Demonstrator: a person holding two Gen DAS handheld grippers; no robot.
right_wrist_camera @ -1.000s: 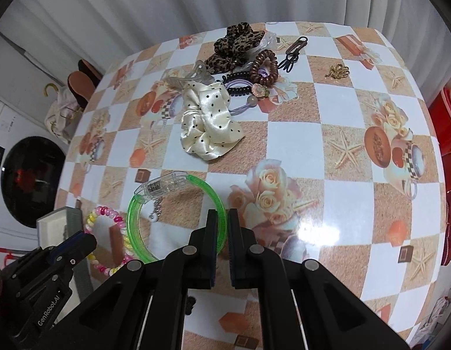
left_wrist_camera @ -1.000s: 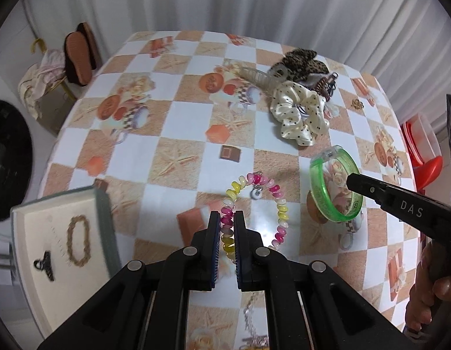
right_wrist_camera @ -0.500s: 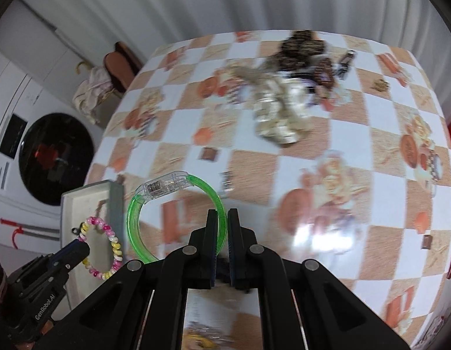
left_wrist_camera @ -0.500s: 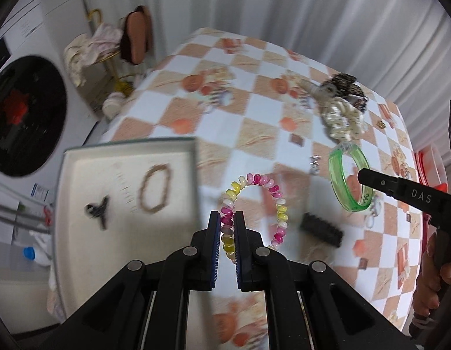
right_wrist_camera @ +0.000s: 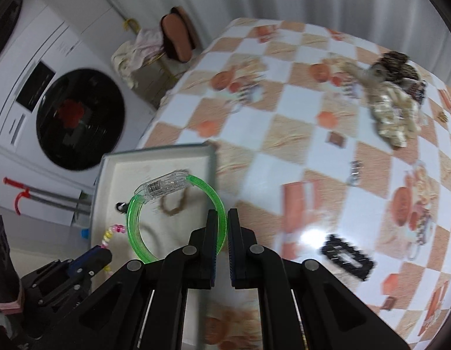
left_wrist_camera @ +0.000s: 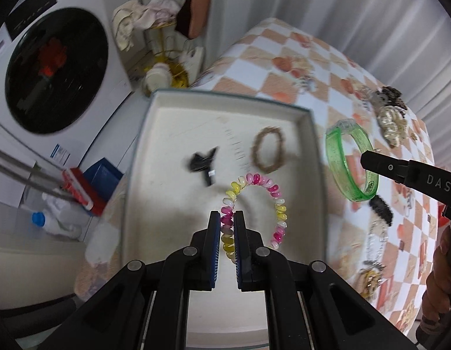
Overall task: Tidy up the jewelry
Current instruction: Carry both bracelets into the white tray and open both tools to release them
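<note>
Left gripper (left_wrist_camera: 226, 227) gripping a pink-and-yellow coil bracelet (left_wrist_camera: 256, 205) above the white tray (left_wrist_camera: 167, 134), right gripper (right_wrist_camera: 222, 227) clamping a green bangle (right_wrist_camera: 178, 201) over the tray's right edge, checkered tablecloth (right_wrist_camera: 298, 122) lying beyond

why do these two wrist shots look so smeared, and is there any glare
Left wrist view: motion blur smears the tray and the black clip, while the gripped beaded bracelet stays sharp. Right wrist view: the tablecloth streaks, the green bangle is crisp, and a bright glare spot sits beside the black comb.
</note>
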